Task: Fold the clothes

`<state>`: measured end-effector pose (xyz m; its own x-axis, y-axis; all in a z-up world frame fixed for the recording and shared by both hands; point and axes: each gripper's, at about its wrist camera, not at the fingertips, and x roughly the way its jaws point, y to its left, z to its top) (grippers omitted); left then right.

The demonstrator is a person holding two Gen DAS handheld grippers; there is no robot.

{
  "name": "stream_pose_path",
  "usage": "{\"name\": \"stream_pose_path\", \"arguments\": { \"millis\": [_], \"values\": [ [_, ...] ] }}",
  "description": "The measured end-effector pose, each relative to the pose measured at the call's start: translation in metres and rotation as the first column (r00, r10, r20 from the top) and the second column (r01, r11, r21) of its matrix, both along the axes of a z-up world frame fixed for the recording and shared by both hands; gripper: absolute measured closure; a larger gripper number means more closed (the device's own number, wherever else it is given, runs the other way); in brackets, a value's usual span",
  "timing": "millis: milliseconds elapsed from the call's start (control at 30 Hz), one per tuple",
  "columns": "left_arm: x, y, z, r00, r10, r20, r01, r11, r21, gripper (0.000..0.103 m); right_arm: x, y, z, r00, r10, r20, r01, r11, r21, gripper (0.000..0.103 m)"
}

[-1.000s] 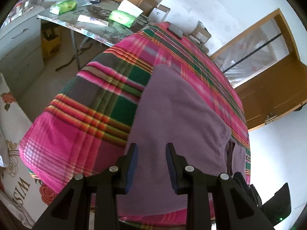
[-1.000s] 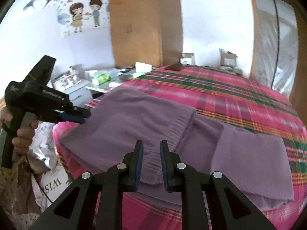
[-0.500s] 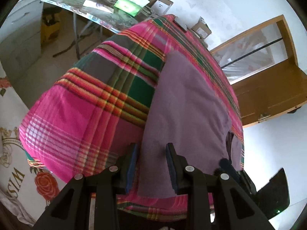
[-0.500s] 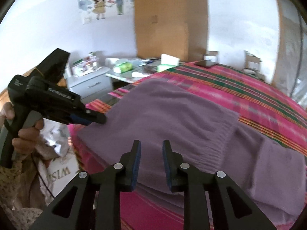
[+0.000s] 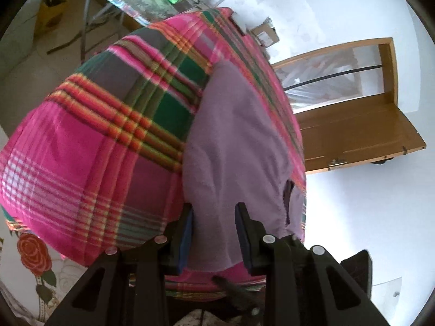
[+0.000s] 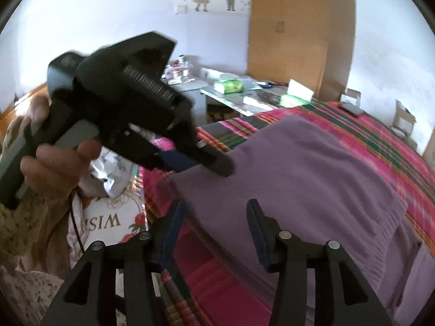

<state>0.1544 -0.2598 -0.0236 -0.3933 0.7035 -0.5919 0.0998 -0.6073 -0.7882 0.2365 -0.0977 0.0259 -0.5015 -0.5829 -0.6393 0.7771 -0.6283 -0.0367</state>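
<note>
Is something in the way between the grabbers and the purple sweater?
Nothing visible is. The left gripper is open with the near edge of the purple sweater showing between its fingers. The right gripper is open too, just in front of that same edge on the plaid blanket, with only bare cloth ahead.

Left hand-held gripper (image 6: 217, 164): black angular plastic body, embossed lettering on side, grey trigger grip, blue finger pads. Right hand-held gripper (image 6: 214, 228): black fingers, blue pads, silver screw heads. Sleeve (image 6: 30, 233): beige, dark-speckled. Thin black cable (image 6: 77, 233) alongside.
</note>
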Motion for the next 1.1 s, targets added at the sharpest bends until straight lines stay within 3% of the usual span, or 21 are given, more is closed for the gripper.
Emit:
{"name": "stream_pose_path", "arguments": {
  "millis": [200,567,767,1100],
  "values": [
    [-0.001,0.002,0.002,1.000,-0.007,0.007,0.007,1.000,0.016,0.072,0.003,-0.018,-0.003,0.999,0.025,-0.026,-0.025,0.999,0.028,0.052],
    [0.001,-0.005,-0.004,1.000,-0.005,0.026,0.004,1.000,0.007,0.072,-0.014,-0.040,-0.012,0.999,-0.034,-0.029,0.036,0.997,0.074,0.052],
    [-0.007,-0.012,-0.009,0.999,0.020,0.039,-0.019,0.999,-0.025,0.072,-0.025,-0.039,-0.018,0.996,-0.088,-0.003,0.088,0.993,0.076,0.054],
    [-0.032,-0.009,-0.004,1.000,0.000,0.023,0.002,0.996,-0.086,0.072,-0.024,-0.037,-0.019,0.997,-0.076,-0.023,0.077,0.995,0.068,0.063]
  ]
}}
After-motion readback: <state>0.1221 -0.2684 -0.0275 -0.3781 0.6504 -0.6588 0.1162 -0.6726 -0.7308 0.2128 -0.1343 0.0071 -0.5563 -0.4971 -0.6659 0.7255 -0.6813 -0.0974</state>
